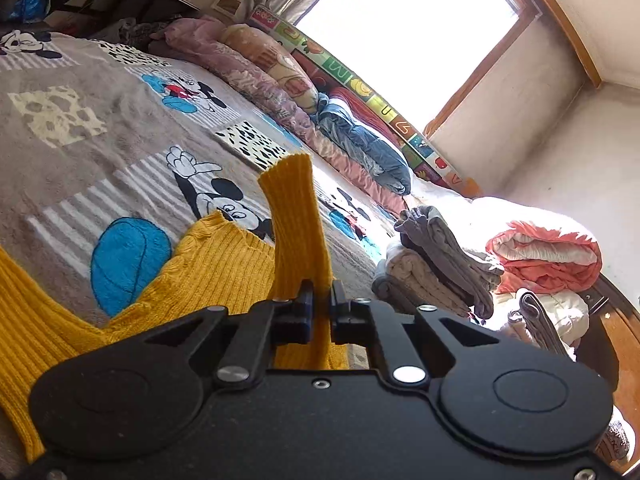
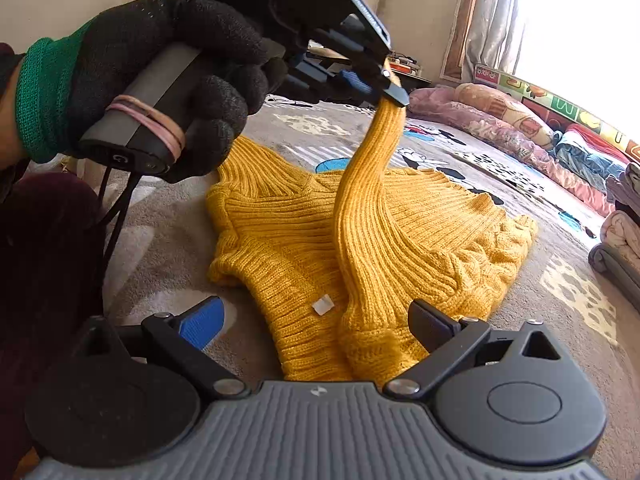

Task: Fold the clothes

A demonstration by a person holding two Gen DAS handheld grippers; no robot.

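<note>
Right tool (image 2: 316, 330): spread, empty, hovering at the yellow sweater (image 2: 280, 232), flat on the blanket (image 2: 168, 216). Left tool (image 2: 390, 88), at 12 o'clock: pinching its sleeve (image 2: 368, 184) aloft. Lay that sleeve straight across the body, unwrinkled.

Mustard ribbed sweater (image 2: 280, 232) (sleeve (image 2: 368, 184) raised)

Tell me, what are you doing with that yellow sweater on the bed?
A person is folding clothes with a gripper in each hand. The left gripper, held in a black-gloved hand, is shut on a sleeve of the yellow sweater and holds it up in the air. The rest of the sweater lies on the cartoon-mouse blanket. The right gripper is open, low over the sweater's near edge, holding nothing. Some already folded clothes are stacked at the side of the bed.
</note>
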